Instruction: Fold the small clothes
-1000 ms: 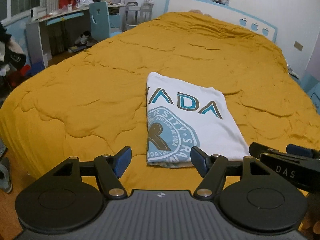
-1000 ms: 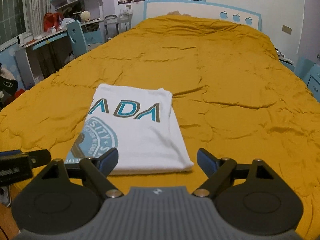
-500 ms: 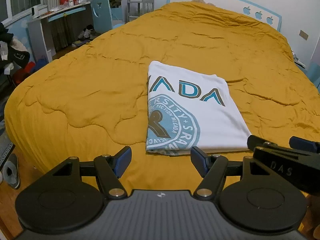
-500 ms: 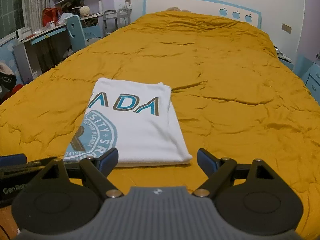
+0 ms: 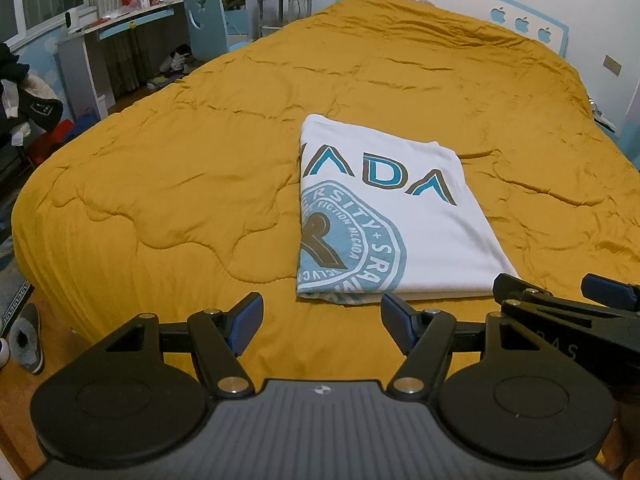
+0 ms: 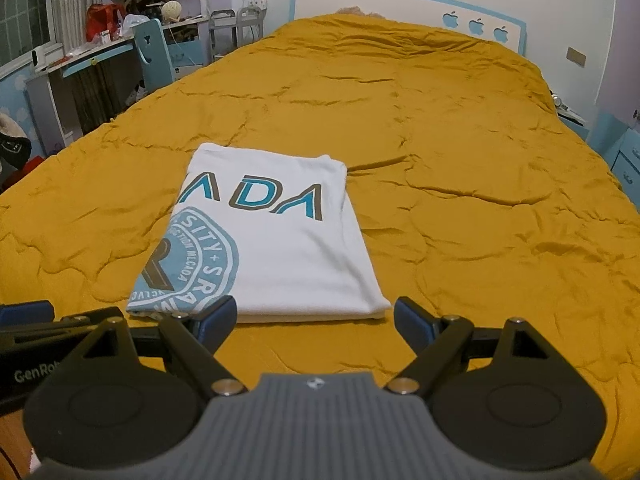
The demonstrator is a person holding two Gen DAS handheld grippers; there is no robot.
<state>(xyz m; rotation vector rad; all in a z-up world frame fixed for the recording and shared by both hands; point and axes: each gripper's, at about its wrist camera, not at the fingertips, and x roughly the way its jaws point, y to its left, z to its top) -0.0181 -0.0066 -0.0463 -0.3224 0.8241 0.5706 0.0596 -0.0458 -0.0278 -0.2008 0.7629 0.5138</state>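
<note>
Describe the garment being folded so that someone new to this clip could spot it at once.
A big bed under a mustard-yellow quilted cover fills the room. Near its foot edge, just ahead of the open left gripper and open right gripper, lies a white folded T-shirt, a flat rectangle. Blue-and-brown "ADA" lettering and a round blue seal print mark it as the only item on the cover.
</note>
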